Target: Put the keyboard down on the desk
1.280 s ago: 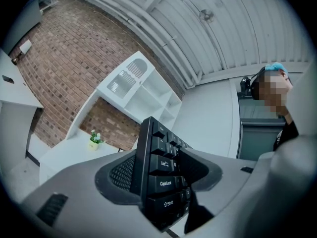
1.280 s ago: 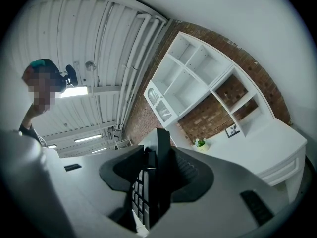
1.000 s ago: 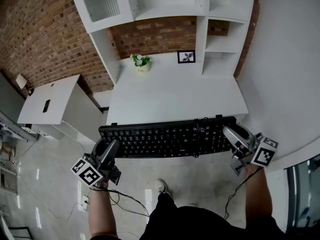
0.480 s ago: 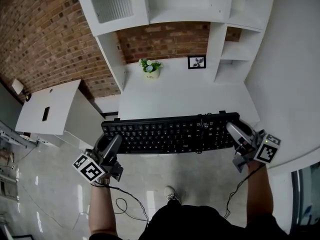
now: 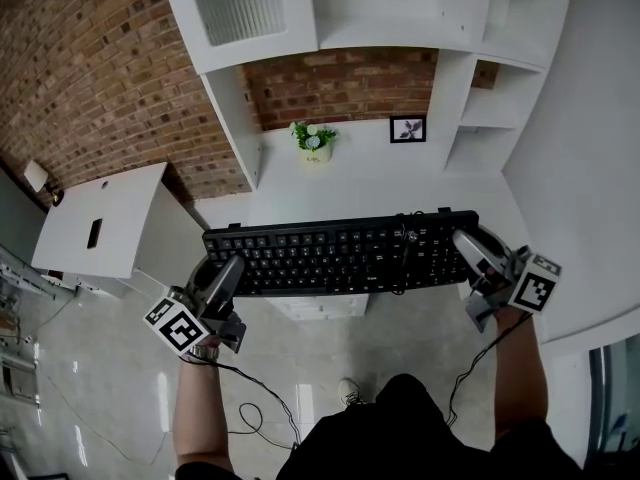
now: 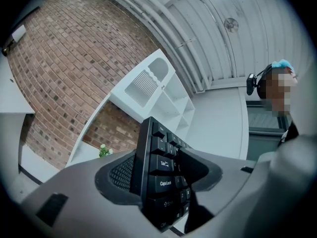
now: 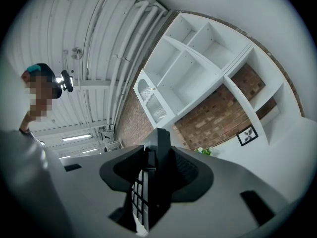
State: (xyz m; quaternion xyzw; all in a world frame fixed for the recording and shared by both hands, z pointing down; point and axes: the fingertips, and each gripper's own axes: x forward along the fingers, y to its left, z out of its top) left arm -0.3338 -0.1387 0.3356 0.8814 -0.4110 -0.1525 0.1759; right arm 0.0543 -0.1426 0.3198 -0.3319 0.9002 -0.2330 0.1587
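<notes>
Claws are shown clamped on the two short ends of the black keyboard (image 5: 340, 255): the left claw (image 5: 226, 271) is pressed onto the Caps Lock end and the right claw (image 5: 468, 246) onto the number-pad end, each with the board's thin edge pinched between its jaws. The keyboard is carried roughly level, keys up, over the near edge of the white surface (image 5: 400, 183), and is judged not yet set down. With only the narrow ends gripped, a slip is the main risk: if one claw were loosened ahead of the other, the freed end could drop and swing. If the board were lowered too close to the front rim, it could tip off toward the floor (image 5: 100, 368). A cable (image 5: 404, 258) looped across the keys could be trapped beneath and leave the board rocking. The potted plant (image 5: 315, 140) and framed picture (image 5: 407, 129) stand well apart at the back and would be knocked only by a long overshoot.
</notes>
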